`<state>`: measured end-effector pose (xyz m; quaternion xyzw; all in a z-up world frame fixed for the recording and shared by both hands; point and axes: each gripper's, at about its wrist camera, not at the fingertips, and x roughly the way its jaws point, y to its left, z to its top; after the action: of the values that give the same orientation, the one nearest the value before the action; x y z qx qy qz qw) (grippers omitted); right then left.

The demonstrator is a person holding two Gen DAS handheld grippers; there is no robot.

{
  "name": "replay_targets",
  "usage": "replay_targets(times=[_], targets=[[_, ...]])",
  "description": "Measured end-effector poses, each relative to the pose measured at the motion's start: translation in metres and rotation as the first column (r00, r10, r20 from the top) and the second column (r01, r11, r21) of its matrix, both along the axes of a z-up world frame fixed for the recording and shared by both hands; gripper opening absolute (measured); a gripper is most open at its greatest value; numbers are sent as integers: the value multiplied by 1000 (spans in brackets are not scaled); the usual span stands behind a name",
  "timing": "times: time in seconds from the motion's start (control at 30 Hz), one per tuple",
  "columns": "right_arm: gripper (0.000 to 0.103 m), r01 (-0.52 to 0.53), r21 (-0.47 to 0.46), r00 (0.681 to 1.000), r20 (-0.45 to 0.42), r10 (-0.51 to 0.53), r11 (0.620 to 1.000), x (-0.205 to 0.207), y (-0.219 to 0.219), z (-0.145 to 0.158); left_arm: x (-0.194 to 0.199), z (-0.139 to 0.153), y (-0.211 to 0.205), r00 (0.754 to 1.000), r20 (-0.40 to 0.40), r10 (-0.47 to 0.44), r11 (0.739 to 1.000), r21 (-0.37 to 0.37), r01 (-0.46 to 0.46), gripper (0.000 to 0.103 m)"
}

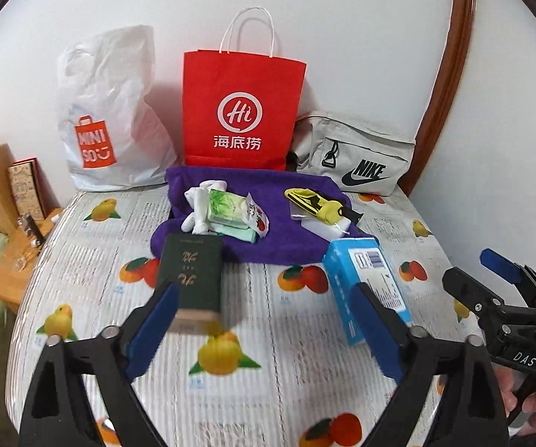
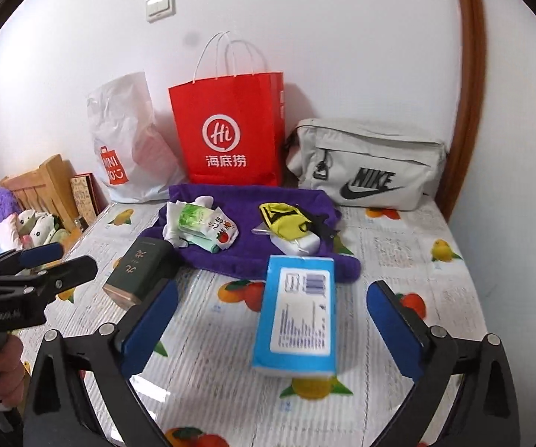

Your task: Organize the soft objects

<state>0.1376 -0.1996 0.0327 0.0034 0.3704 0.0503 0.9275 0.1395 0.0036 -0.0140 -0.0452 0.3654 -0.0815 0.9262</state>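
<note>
Both the left tongs (image 1: 264,320) and right tongs (image 2: 271,324) gape empty, so either could nudge the dark green box (image 1: 192,283) or blue box (image 2: 296,309) into the soft items on the purple towel (image 1: 301,231) mid-surface.

I read "Hi" and 海底捞 on the red paper bag (image 1: 240,111), "MINI SO" on the white plastic bag (image 1: 108,111), "NIKE" on the grey pouch (image 2: 368,164), and "DAS" on the right gripper's handle (image 1: 525,359).
</note>
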Motion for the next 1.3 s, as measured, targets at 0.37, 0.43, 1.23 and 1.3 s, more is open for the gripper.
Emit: replay_targets(times=[0.37, 0.43, 1.23, 1.3], targets=[[101, 70, -8, 998, 3, -70, 997, -58, -8, 4, -61, 3, -15, 996, 62, 65, 994, 84, -70, 100], [101, 75, -6, 997, -5, -75, 997, -65, -10, 3, -67, 2, -18, 996, 62, 65, 994, 85, -71, 100], [101, 70, -24, 997, 22, -69, 997, -97, -7, 7, -93, 3, -15, 994, 75, 74, 995, 68, -80, 100], [101, 69, -23, 997, 23, -69, 997, -98, -6, 8, -93, 3, -16, 994, 77, 74, 994, 69, -80, 100]])
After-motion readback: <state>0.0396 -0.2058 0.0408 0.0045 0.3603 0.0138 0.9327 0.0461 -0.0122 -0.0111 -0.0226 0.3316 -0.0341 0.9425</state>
